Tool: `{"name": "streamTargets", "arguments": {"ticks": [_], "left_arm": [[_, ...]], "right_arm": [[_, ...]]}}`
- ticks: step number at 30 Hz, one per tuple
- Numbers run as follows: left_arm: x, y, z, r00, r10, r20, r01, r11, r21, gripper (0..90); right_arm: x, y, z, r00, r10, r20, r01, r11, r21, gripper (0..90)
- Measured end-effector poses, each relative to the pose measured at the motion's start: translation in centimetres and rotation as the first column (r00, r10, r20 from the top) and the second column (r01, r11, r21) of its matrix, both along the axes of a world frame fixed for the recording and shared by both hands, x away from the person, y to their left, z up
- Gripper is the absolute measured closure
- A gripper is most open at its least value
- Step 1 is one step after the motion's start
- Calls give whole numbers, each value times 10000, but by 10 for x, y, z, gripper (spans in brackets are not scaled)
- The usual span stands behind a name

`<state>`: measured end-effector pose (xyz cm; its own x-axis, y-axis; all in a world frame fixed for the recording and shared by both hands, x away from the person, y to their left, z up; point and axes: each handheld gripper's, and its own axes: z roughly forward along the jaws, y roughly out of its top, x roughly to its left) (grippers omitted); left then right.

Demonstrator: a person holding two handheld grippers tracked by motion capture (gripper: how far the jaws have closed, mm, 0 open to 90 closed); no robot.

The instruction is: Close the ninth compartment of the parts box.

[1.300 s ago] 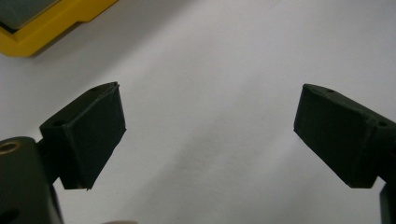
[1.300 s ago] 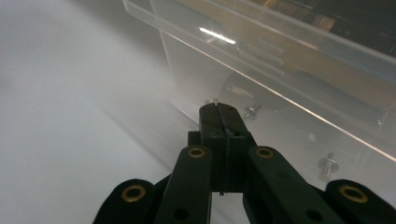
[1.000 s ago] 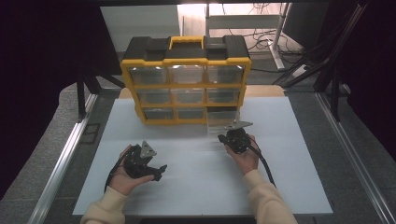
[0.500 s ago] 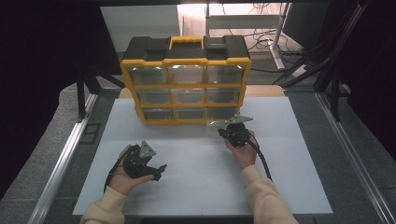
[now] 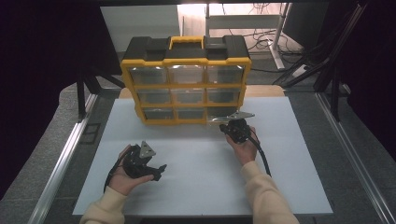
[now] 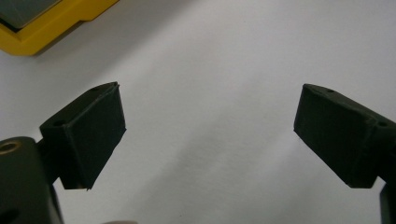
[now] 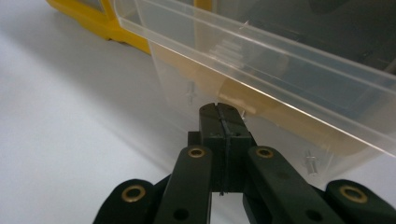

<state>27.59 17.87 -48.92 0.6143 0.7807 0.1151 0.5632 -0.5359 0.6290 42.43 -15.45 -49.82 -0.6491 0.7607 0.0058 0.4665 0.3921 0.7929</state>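
Observation:
A yellow and black organizer (image 5: 186, 61) with clear drawers stands at the back of the white table (image 5: 196, 186). Its bottom right clear drawer (image 5: 216, 119) sticks out a little. My right gripper (image 5: 230, 124) is shut, and its tips rest against that drawer's front wall. In the right gripper view the jaws meet at the right gripper (image 7: 219, 108), right at the clear drawer (image 7: 280, 60); whether a thin lip is pinched between them I cannot tell. My left gripper (image 5: 158, 171) lies low at the front left, open, with bare table between the jaws of the left gripper (image 6: 208, 135).
A corner of the organizer (image 6: 42, 32) shows at the top left of the left gripper view. Metal rails (image 5: 65, 154) run along both sides of the table. Black stands and cables (image 5: 303, 70) sit behind at the right.
My right gripper has moved a little toward the organizer, and the clear drawer sticks out less than before. The left gripper has stayed in place.

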Motion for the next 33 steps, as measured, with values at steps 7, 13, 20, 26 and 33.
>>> {"name": "streamTargets", "arguments": {"ticks": [7, 13, 20, 26, 33], "left_arm": [[0, 0, 1, 10000, -9, 40, 9, 10000, 6, 94], [0, -1, 0, 10000, -6, -22, 6, 10000, 71, 94], [0, 0, -1, 10000, -28, -27, 28, 10000, 89, 94], [1, 1, -2, 10000, 28, -90, -27, 10000, 80, 93], [2, 1, -3, 9999, 30, -114, -28, 9999, 124, 92]], "right_arm": [[3, -2, 0, 10000, -56, 42, 56, 10000, 25, 897], [5, 0, 2, 9999, -86, 128, 85, 9999, 81, 896], [9, 1, 5, 9996, -151, 247, 146, 9997, 208, 896], [13, 2, 5, 9994, -118, 326, 111, 9997, 202, 896], [17, 1, 5, 9992, -194, 336, 185, 9994, 278, 896]]}}
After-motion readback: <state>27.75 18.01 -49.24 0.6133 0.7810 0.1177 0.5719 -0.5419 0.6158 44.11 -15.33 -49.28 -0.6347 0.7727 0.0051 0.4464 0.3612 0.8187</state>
